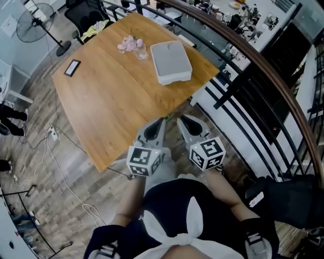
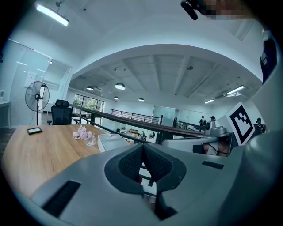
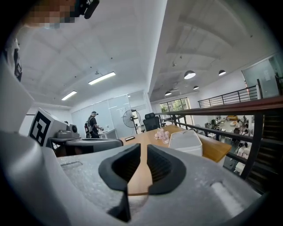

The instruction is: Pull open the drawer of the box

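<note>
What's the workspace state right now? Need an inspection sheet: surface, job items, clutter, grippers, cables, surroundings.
Surface: light wooden tabletop, mostly bare.
Job's things: pale grey rectangular box near the far right corner; no drawer seen pulled out.
Clutter: small glass of pink flowers just left of the box; flat black device at the left edge.
Grippers: left gripper jaws together, empty; right gripper jaws slightly apart, empty; both by the table's near corner, well away from the box.
Cables: white cable loose on the floor left of the table.
Surroundings: standing fan, black office chair, dark railing on the right.
</note>
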Motion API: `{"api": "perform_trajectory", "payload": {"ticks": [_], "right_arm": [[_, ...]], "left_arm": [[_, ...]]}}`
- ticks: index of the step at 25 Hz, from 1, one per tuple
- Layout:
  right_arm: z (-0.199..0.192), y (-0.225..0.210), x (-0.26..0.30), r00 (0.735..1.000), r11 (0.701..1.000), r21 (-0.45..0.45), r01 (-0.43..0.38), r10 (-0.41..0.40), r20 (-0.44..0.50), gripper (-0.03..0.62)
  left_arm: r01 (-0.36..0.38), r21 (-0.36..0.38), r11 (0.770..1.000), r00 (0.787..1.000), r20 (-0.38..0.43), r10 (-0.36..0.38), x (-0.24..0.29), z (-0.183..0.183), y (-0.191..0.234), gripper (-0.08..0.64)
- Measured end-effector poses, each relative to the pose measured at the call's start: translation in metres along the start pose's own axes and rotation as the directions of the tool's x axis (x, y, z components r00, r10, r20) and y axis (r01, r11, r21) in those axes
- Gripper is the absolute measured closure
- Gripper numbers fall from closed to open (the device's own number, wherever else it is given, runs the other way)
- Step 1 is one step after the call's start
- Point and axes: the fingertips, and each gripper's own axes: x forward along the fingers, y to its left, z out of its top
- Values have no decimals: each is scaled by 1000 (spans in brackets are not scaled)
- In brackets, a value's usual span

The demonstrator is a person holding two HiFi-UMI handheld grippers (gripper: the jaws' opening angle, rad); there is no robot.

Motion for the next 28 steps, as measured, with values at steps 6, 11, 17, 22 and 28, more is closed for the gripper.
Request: {"api": "perform_trajectory", "payload": {"ticks": [6,11,17,22,28], "right_arm": [[11,-19,40,999,996,80,42,-42,4,506],[13,-31,67,997,986,148,82,-82,-6,445],[14,-50,83,992,964,235,122,-125,-3,414],[13,-70,92,991,918,379,118,-132,10,414],[9,-96,104,990,869,479,120,-140,6,414]], "left_arm": [[31,29,999,1000,-5,-31,26,19,37,543],[62,39,997,998,-17,-61,39,22,62,543],[93,52,994,995,-42,-90,54,21,76,541],[105,53,993,993,-53,-102,71,18,80,541],[123,58,991,989,-90,-117,93,15,84,541]]}}
